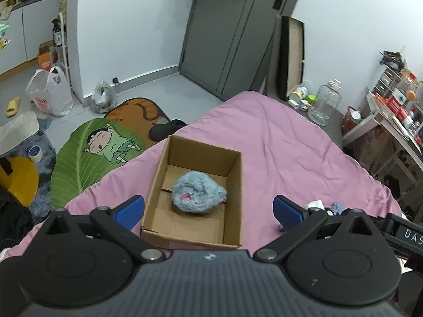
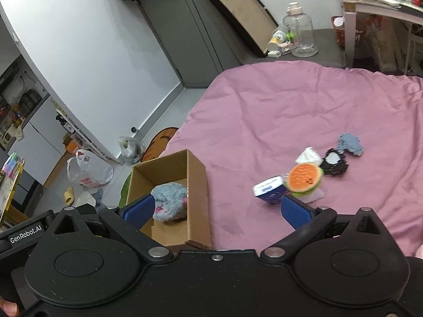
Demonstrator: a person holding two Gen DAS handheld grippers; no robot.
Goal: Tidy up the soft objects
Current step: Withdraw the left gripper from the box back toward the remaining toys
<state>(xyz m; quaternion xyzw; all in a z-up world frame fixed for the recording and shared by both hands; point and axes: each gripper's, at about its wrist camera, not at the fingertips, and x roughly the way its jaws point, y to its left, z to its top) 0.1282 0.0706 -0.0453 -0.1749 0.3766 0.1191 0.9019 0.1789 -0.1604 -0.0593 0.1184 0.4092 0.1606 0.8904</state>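
A grey-blue plush toy [image 1: 198, 193] with pink patches lies inside an open cardboard box [image 1: 232, 163] on the pink bedspread [image 1: 290, 142]. My left gripper [image 1: 208, 211] hangs above the box's near end, open and holding nothing. In the right wrist view the same box [image 2: 197, 185] and plush [image 2: 169, 198] sit at lower left. My right gripper [image 2: 216, 211] is open and holds nothing. To its right lie an orange burger-shaped toy [image 2: 305, 178], a blue-and-white packet [image 2: 269, 190], a white soft piece [image 2: 308, 155], a black heart-shaped item [image 2: 334, 163] and a blue-grey fabric piece [image 2: 350, 144].
The bed ends beside a floor with cartoon mats [image 1: 100, 153], plastic bags [image 1: 50, 92] and a grey door [image 1: 232, 31]. A clear jug [image 2: 300, 34] and a leaning frame [image 2: 240, 10] stand past the bed's far edge. A cluttered desk [image 1: 391, 116] is at right.
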